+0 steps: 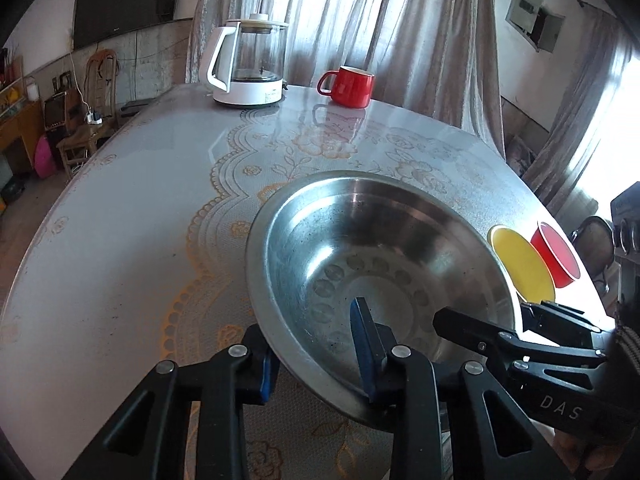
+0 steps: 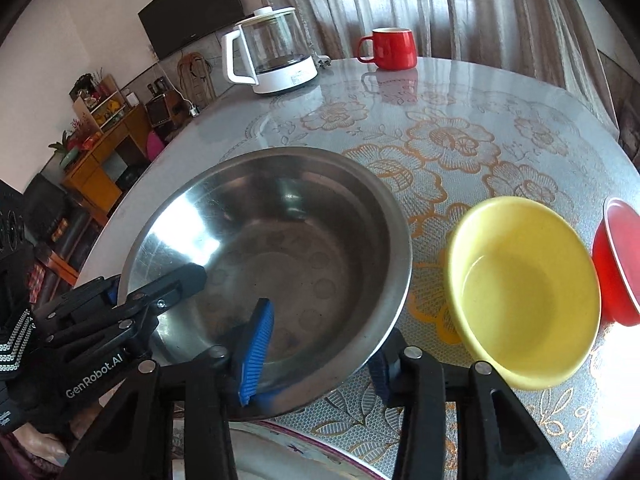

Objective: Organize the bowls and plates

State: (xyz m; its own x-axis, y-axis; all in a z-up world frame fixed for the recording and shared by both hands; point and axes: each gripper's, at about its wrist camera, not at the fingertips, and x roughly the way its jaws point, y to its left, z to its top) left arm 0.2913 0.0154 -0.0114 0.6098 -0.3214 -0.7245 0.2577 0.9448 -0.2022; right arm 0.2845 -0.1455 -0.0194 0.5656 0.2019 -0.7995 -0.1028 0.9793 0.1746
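A large steel bowl [image 1: 360,248] [image 2: 280,240] sits on the round table. My left gripper [image 1: 316,356] straddles its near left rim, one blue pad inside, one outside, with a gap to the rim. My right gripper [image 2: 320,352] straddles the near right rim the same way, jaws apart. Each gripper shows in the other's view, the right gripper [image 1: 520,336] and the left gripper [image 2: 132,300]. A yellow bowl [image 2: 524,292] [image 1: 520,264] stands right of the steel bowl, and a red bowl [image 2: 618,268] [image 1: 556,256] beyond it.
A glass kettle on a white base [image 1: 250,64] [image 2: 272,52] and a red mug [image 1: 348,86] [image 2: 390,48] stand at the table's far edge. A patterned plate rim [image 2: 288,452] lies just below the steel bowl. The table [image 1: 120,240] has a lace-pattern cover.
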